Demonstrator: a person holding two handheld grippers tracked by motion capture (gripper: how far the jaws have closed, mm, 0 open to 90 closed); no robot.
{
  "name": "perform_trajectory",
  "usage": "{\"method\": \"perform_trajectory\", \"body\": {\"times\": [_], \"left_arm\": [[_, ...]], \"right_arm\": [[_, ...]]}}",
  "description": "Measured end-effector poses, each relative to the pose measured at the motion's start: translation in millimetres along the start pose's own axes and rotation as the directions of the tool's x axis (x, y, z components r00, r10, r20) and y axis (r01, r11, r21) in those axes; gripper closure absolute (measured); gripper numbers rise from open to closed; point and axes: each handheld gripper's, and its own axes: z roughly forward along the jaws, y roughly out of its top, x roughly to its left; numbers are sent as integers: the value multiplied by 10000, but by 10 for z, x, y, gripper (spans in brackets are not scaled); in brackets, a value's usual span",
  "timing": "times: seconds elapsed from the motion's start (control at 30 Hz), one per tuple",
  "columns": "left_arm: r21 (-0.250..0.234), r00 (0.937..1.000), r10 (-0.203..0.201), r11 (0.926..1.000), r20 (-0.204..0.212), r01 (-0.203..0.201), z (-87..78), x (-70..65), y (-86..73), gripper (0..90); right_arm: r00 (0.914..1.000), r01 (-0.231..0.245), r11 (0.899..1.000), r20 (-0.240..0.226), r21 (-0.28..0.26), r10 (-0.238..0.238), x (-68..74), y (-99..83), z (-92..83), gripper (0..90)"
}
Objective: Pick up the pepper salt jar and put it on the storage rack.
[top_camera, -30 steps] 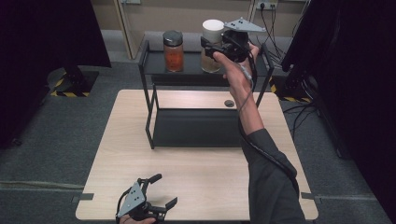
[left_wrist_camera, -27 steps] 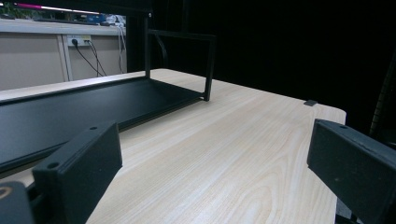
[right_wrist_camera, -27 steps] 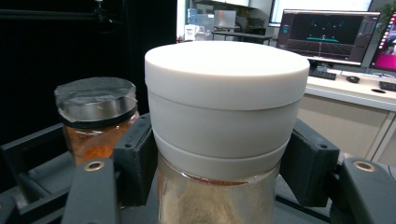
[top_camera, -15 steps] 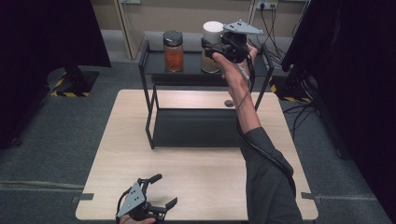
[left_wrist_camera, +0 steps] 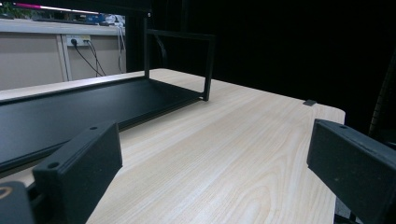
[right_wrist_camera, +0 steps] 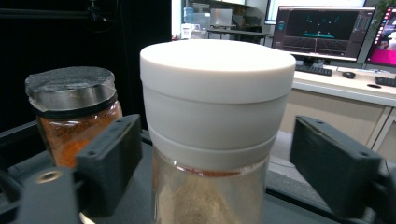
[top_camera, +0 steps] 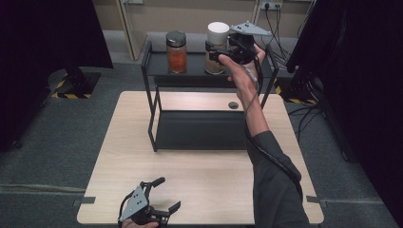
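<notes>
A clear jar with a white lid stands on the top shelf of a black rack. To its left is a jar of orange powder with a dark lid. My right gripper is held level at the white-lidded jar. Its jaws have just been opening and stand open on either side of the jar, with gaps between pads and glass. My left gripper rests open near the table's front edge, nothing between its fingers.
The black two-level rack stands on the far half of the wooden table, its lower tray bare. A round black grommet sits in the tabletop behind the rack. Cables and wall sockets lie beyond the table.
The right gripper's jaws have spread away from the white-lidded jar, which stays standing on the shelf. Neither hand has shifted.
</notes>
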Motion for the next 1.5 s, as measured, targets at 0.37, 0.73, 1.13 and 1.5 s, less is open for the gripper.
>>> {"method": "perform_trajectory", "body": {"times": [0.37, 0.73, 1.13, 1.5], "left_arm": [[43, 10000, 19, 10000, -26, -19, 2, -2, 1, 26], [53, 10000, 24, 10000, -42, -24, 9, -3, -3, 26], [58, 10000, 44, 10000, -50, -44, 11, -6, -3, 26], [60, 10000, 60, 10000, -61, -59, 11, -6, -2, 27]], "right_arm": [[9997, -125, 9993, -219, -363, 117, -85, -107, -223, 5], [9969, 67, 9967, -782, -806, -130, -161, -260, -509, 4], [9880, 319, 9933, -1469, -1110, -481, -171, -447, -788, 4], [9793, 549, 9928, -1884, -1069, -744, -174, -618, -937, 4]]}}
